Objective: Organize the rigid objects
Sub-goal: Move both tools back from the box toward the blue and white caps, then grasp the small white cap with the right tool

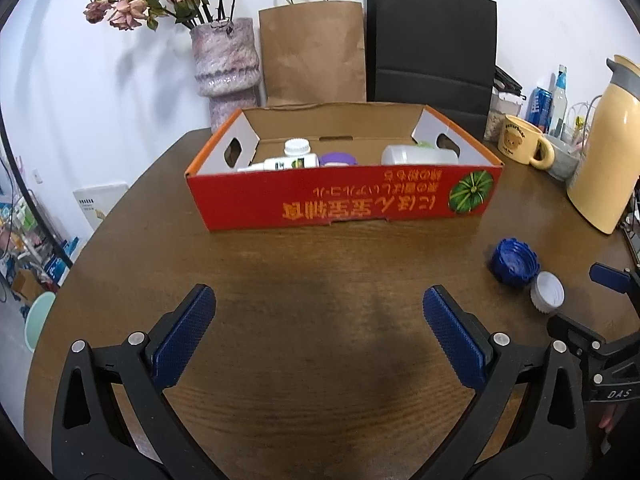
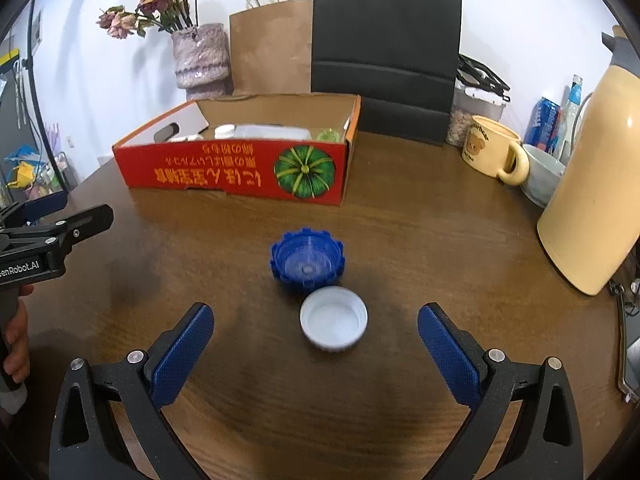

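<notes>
round dark brown wooden table (image 2: 420, 240), with a red cardboard box printed with a green pumpkin (image 2: 236, 172) standing open-topped toward its far side. inside the box, lying down: a white plastic bottle with a ribbed white cap (image 1: 286, 158), a purple round lid (image 1: 339, 158) beside it, a larger pale grey bottle (image 1: 418, 155) toward the right end, and something light green (image 2: 329, 135) in the right corner, too hidden to name.

on the bare table in front of the box, toward its right end: a blue notched plastic cap (image 2: 307, 265), open side up, and a white ribbed plastic cap (image 2: 333, 323), also open side up, touching the blue one on its near side.

right claw (image 2: 316, 326) spread wide, holding nothing, low above the table with the white cap between its blue pads (image 2: 182, 356).

left claw (image 1: 319, 310) likewise spread wide and holding nothing, above bare wood in front of the box, well to the left of both caps.

behind the box: a mottled purple vase of dried roses (image 1: 226, 60), a brown paper bag (image 1: 312, 52), a black paper bag (image 1: 432, 44). to the right: a cream mug with a bear face (image 2: 492, 150) and a tall cream thermos jug (image 2: 592, 184).
</notes>
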{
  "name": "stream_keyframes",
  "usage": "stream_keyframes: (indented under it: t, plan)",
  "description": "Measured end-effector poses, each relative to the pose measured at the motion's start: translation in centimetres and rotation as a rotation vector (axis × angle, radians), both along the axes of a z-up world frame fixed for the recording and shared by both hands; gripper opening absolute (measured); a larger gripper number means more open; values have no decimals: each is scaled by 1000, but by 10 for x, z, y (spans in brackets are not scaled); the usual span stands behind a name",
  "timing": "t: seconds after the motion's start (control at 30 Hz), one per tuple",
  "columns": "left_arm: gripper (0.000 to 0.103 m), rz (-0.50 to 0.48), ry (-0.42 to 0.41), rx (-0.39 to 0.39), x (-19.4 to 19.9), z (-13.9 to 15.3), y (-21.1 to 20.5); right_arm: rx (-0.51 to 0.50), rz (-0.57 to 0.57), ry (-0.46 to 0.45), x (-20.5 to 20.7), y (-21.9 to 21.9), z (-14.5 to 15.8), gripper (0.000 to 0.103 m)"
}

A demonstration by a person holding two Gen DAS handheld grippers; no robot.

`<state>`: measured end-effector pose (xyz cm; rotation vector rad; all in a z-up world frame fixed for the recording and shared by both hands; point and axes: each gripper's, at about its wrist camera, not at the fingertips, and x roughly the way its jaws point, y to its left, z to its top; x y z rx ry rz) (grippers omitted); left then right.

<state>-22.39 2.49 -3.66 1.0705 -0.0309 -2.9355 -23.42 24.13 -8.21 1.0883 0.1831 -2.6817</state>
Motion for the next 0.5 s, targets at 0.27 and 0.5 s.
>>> stream_keyframes:
  t: [0.27,0.5]
  plan:
    - [103,21,-37,12,3,-9,1,7,-3,-45,-5,7,-8,103]
    - [103,36,-45,12,8,-11,7,35,21,-71,-20,8,-15,92]
